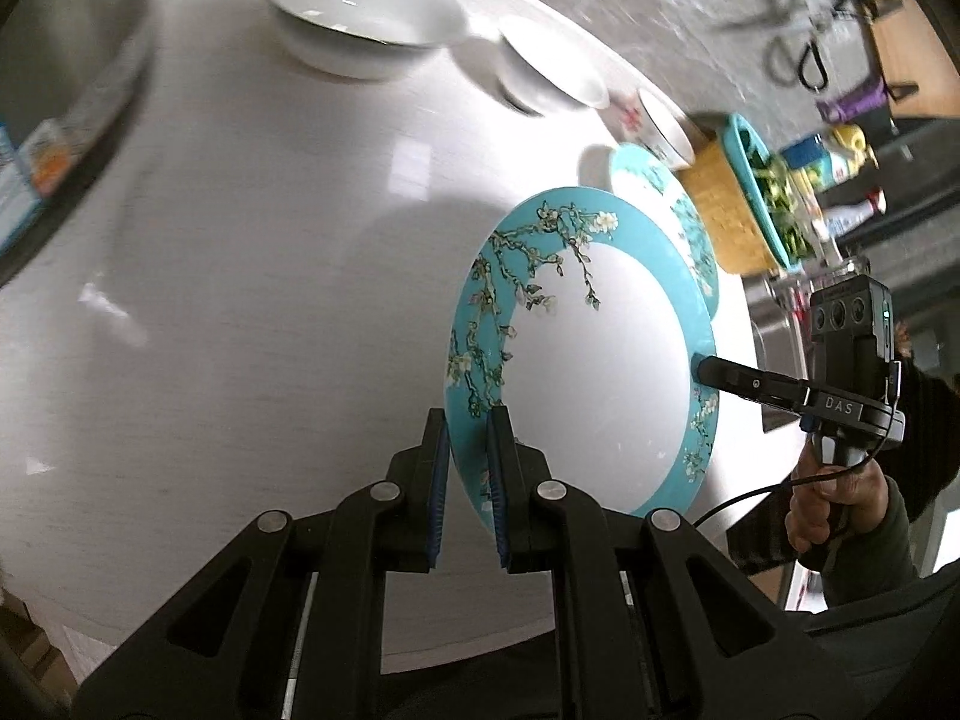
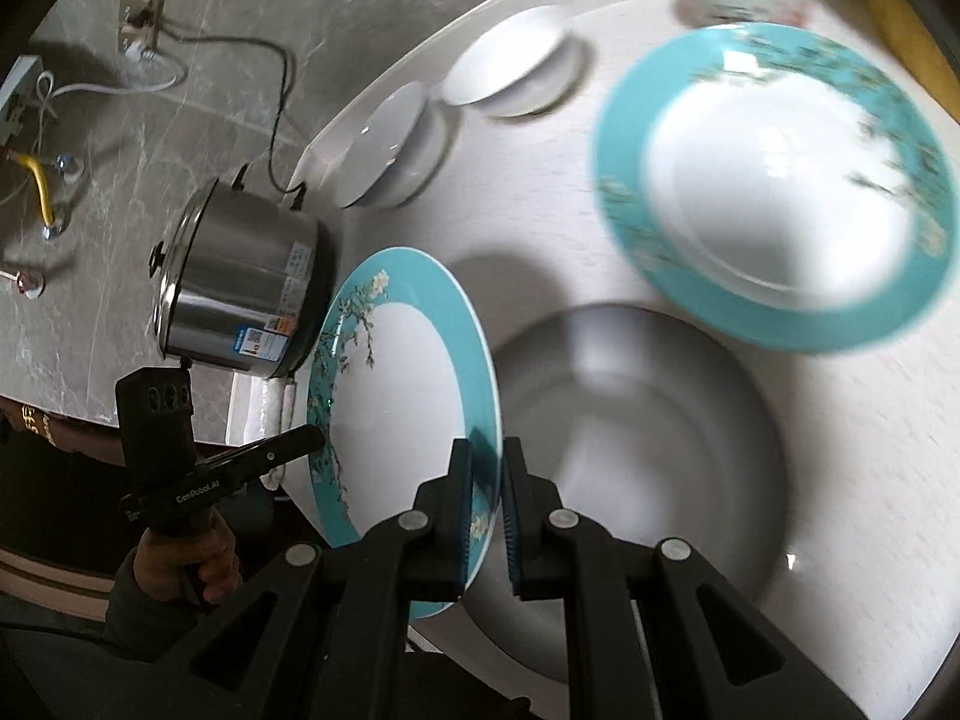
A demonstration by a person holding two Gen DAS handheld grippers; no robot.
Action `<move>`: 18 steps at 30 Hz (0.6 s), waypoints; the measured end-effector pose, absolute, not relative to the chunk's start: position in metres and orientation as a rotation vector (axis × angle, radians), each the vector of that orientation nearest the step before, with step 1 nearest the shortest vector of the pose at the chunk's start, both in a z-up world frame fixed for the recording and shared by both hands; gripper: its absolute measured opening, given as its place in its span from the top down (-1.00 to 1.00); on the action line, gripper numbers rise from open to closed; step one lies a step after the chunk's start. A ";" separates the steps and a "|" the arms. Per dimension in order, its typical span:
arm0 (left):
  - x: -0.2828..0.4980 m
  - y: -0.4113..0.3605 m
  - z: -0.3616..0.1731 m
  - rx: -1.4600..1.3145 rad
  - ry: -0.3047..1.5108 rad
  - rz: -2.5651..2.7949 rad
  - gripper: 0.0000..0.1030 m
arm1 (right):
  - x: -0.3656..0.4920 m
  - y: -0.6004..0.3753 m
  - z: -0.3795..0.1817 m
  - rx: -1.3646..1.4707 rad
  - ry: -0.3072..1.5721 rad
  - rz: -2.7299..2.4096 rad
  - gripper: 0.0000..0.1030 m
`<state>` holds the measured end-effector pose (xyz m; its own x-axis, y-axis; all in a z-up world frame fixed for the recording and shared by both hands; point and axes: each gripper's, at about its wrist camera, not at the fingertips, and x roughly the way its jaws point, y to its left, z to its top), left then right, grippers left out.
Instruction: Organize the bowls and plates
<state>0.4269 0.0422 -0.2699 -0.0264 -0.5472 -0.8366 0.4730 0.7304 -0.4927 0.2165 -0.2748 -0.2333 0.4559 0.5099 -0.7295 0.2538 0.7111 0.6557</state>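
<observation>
**Q:** Turquoise rim, white centre — who has hold of it?

**A:** Both tools. In the left wrist view, the left gripper [image 1: 467,450] has its blue pads [image 1: 441,468] closed on the near edge of the blossom plate [image 1: 594,372], one pad on each face of the rim. Across the dish, the right gripper [image 1: 699,369] is pinched onto the far edge.

**Q:** How is the plate sitting?

**A:** Tipped up on edge above the white table [image 1: 240,300], its face turned left and its longer span running away from the camera. The right wrist view shows the same: the rim of the blossom plate [image 2: 396,384] is clamped between narrow-set fingers [image 2: 459,510], with its round shadow on the table just right of it.

**Q:** What else is on the table?

**A:** Two white bowls [image 1: 366,18] at the back, a flowered small bowl [image 1: 660,126] farther right, and a second turquoise plate [image 2: 774,186] lying flat, blurred. A steel pot [image 2: 240,288] stands at the left edge.
</observation>
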 end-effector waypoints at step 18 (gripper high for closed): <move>0.362 -0.038 -0.304 0.050 1.396 -0.830 0.79 | 0.159 -0.323 -0.264 0.829 1.134 0.096 0.77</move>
<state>0.3620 -0.0381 -0.3044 -0.0527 -0.4820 -0.8746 0.5381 0.7240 -0.4315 0.1588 -0.3229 -0.2636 0.4526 0.4642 -0.7613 0.3301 0.7059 0.6267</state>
